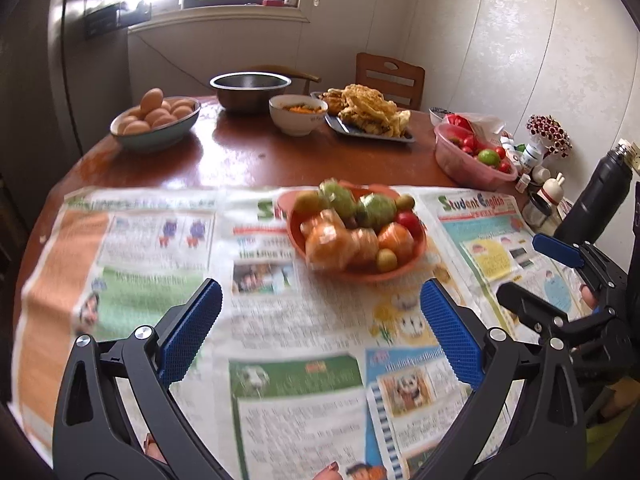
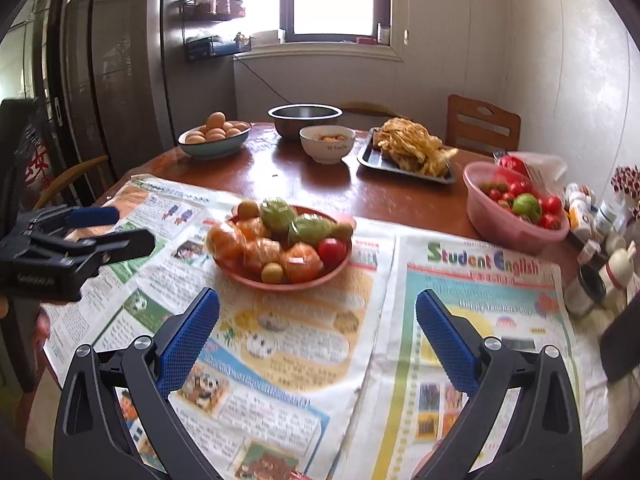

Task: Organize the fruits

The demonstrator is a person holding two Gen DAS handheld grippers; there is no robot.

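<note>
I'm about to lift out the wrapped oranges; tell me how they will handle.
The wrapped oranges look glossy with film, so blue pads may slip somewhat. They are round and heaped in the orange plate, so a nudge would likely roll them or neighbouring small fruits. Probably firm, fairly heavy.

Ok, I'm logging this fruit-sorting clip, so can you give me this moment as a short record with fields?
surface: round table, newspaper spread on it
fruit plate: on the newspaper, piled with wrapped oranges, green fruit, a tomato
pink bowl: right of the plate, tomatoes and a green fruit
left hand-held gripper: open, empty
right hand-held gripper: open, empty
</note>
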